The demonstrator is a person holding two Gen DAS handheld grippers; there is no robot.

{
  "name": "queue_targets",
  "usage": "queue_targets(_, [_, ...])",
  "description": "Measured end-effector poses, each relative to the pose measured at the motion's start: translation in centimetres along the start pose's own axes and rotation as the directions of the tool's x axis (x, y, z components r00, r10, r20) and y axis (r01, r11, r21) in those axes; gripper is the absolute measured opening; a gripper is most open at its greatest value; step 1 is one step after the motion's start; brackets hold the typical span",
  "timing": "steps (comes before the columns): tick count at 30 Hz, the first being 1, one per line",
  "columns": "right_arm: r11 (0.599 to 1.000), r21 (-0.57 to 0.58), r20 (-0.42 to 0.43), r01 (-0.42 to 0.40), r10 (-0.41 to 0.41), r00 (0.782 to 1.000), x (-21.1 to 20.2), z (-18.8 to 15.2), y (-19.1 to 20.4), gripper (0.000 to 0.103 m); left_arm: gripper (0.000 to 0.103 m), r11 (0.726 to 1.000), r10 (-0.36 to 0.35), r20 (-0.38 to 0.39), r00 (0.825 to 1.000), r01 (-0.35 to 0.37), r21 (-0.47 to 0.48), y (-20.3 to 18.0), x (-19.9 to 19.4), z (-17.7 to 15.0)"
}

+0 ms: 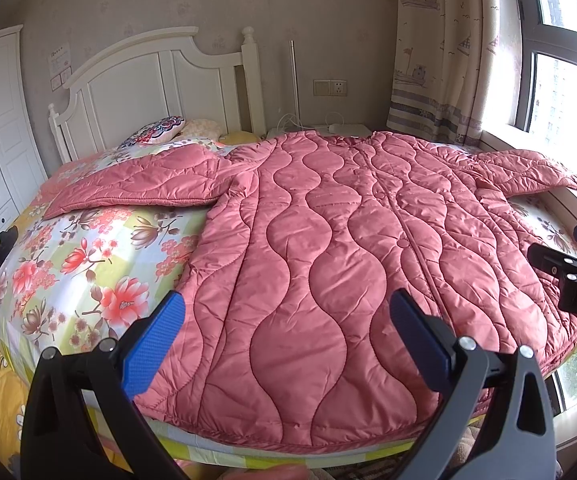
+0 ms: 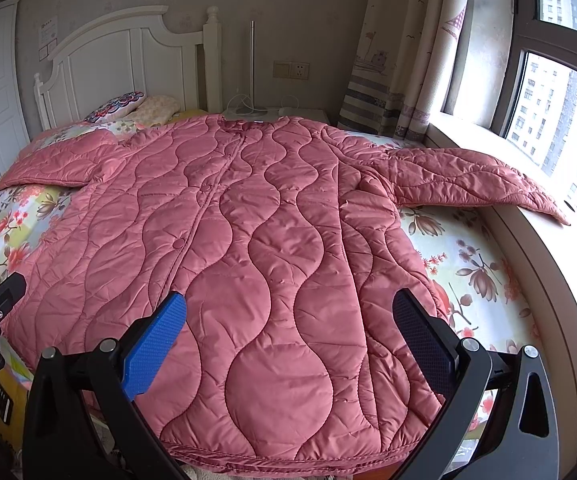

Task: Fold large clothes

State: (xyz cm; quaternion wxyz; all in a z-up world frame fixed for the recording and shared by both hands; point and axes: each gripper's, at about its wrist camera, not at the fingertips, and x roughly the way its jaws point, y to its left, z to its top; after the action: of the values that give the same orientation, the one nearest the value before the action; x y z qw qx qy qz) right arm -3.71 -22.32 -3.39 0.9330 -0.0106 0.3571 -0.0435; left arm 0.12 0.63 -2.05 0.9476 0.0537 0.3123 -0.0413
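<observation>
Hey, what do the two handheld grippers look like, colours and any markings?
Both match: left gripper and right gripper have black forked arms with silver pivot bolts and blue textured pads. White lettering marks each body, only partly readable. No cables or sleeves visible.

Pink quilted coat point(image 1: 328, 240) lies spread flat beyond the wide-open left claw point(image 1: 288, 340).

Daylight floods in from the window point(image 1: 560, 80) at right, blown out to glare; fisheye bends the edges, corners vignette dark, focus stays sharp.
</observation>
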Motion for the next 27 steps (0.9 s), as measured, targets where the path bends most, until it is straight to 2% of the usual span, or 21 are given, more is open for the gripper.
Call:
queue_targets(12, [1.0,0.003,-0.008,-0.001,0.001,1.0,0.3,-0.4,0.0,0.099,0.101,1.0,-0.002,-0.019,1.0,0.002,0.004,-0.1,0.4,-0.4])
queue_targets(17, [1.0,0.004,-0.023,0.0,0.0,1.0,1.1,-0.5,-0.1,0.099,0.101,1.0,-0.009,-0.041,0.999,0.01,0.014,-0.4,1.8,0.0])
queue_targets(20, [1.0,0.005,-0.034,0.009,-0.009,0.999,2.0,-0.2,-0.7,0.099,0.101,0.999,-0.002,-0.064,0.998,0.005,0.044,-1.0,4.1,1.2])
queue_targets(23, [0.999,0.032,-0.03,-0.007,0.008,1.0,3.3,0.6,-2.5,0.099,0.101,0.996,-0.042,-0.116,0.992,0.051,0.074,-1.5,7.8,3.2])
queue_targets(25, [0.996,0.085,-0.034,-0.003,0.006,0.999,4.6,1.8,-4.8,0.099,0.101,0.993,-0.072,-0.173,0.982,0.087,0.082,-1.8,11.3,5.1])
queue_targets(27, [0.981,0.192,-0.064,0.042,-0.03,0.997,7.0,3.5,-8.6,0.099,0.101,0.99,-0.091,-0.212,0.973,0.112,0.087,-2.0,14.4,6.7])
